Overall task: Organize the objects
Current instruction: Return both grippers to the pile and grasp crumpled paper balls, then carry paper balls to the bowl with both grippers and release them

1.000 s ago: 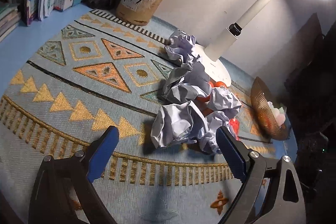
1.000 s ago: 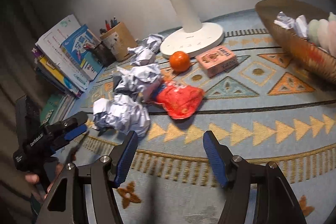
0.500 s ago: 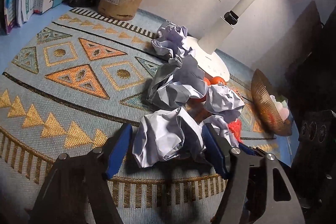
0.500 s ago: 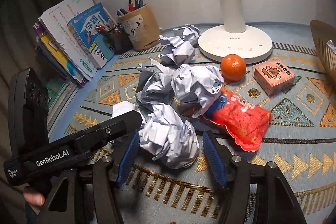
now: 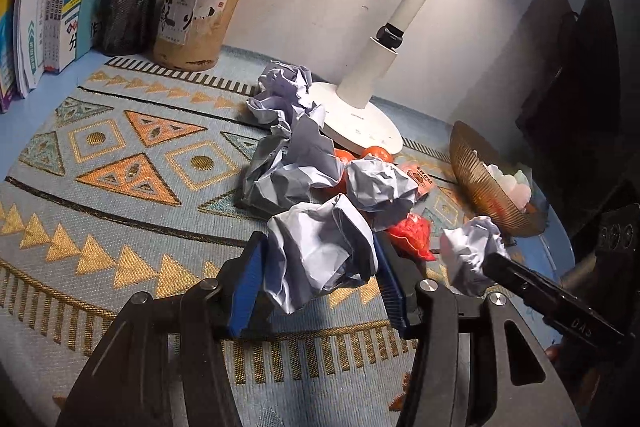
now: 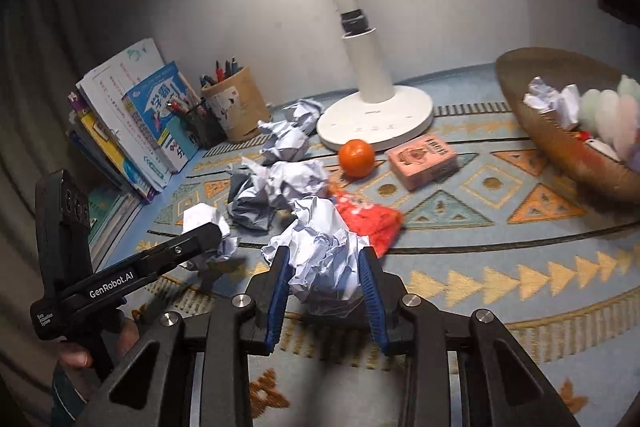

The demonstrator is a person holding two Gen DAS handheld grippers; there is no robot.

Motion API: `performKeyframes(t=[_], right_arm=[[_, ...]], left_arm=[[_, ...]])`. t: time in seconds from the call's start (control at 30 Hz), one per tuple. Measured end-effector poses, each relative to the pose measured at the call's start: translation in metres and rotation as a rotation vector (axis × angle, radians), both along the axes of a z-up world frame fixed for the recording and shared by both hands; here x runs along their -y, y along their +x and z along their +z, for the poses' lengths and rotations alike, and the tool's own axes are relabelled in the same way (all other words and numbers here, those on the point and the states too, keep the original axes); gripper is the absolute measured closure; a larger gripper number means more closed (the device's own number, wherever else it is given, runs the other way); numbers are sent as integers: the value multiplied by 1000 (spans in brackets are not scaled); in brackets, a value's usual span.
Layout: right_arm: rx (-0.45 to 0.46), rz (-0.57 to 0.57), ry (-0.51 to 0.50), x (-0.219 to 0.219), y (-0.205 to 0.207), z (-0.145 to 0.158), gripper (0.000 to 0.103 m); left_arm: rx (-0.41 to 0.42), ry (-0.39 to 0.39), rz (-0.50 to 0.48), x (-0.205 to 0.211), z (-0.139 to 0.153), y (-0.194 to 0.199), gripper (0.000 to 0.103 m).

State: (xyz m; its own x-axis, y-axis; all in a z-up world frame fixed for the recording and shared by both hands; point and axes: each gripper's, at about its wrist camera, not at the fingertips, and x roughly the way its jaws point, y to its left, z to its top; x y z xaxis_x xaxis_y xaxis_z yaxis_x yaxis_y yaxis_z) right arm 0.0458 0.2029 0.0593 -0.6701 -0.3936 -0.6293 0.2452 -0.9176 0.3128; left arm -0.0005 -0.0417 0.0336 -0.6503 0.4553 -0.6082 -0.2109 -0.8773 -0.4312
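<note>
The left tool point(image 5: 320, 281) has its blue pads against both flanks of a crumpled paper ball point(image 5: 320, 251), and its jaws are closing on it. That ball sits at the near edge of the litter on the patterned mat point(image 5: 120, 163) that covers the counter. The right tool point(image 6: 324, 285) clamps a second paper ball point(image 6: 324, 255) in the same way, jaws closing, near the red snack packet point(image 6: 368, 219).

Crumpled paper should be very light, soft and springy: it will squash under the pads rather than slip, so a grip across the widest part of the wad, as both tools have now, looks sound. It is not fragile, though loose folds may snag a neighbouring ball.

Counting from left to right in the right wrist view: a leaning row of books point(image 6: 132, 131), two pen holders, one black mesh point(image 6: 202, 127) and one tan point(image 6: 236, 107); five or perhaps six paper balls outside the bowl, as the middle ones overlap; one lamp base point(image 6: 376, 123); one orange point(image 6: 357, 157); one pink box point(image 6: 422, 159); one woven bowl point(image 6: 560, 143) at the far right, already holding more paper.
</note>
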Motion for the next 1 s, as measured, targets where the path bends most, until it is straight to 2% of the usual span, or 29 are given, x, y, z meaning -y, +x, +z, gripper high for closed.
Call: performKeyframes(t=[0.1,0.2,0.33,0.37,0.43,0.47,0.53,0.67,0.8,0.83,0.9,1.0], right_arm=[[-11,-42,72,-21,7,5,69],[18,-35,121,-31,8,-2,68],[52,-34,129,-33,5,-18,67],[64,-30,117,-32,4,-22,64],[72,-34,105,-32,4,-26,49],[76,-33,108,-31,5,-27,48],[71,-31,106,-31,5,-27,37],[94,-21,125,-26,2,-31,37],[74,-39,167,-21,3,-32,37],[67,-48,178,-20,4,-32,39],[56,-46,184,-20,4,-31,53],[27,-48,193,-19,8,-28,58]], left_arm=[[-8,-13,-7,-2,1,2,53],[-8,-42,-14,-6,0,3,53],[-12,-70,-16,-9,0,4,53],[-12,-72,-16,-9,-1,4,53],[-9,-76,-14,-10,-1,3,53],[-9,-77,-16,-10,-1,3,53],[-11,-83,-19,-12,-1,3,53],[-17,-98,-24,-15,-2,4,53],[-21,-111,-28,-17,-3,6,53],[-22,-116,-28,-17,-3,6,53],[-28,-127,-31,-19,-3,8,53],[-46,-152,-34,-24,-1,11,53]])
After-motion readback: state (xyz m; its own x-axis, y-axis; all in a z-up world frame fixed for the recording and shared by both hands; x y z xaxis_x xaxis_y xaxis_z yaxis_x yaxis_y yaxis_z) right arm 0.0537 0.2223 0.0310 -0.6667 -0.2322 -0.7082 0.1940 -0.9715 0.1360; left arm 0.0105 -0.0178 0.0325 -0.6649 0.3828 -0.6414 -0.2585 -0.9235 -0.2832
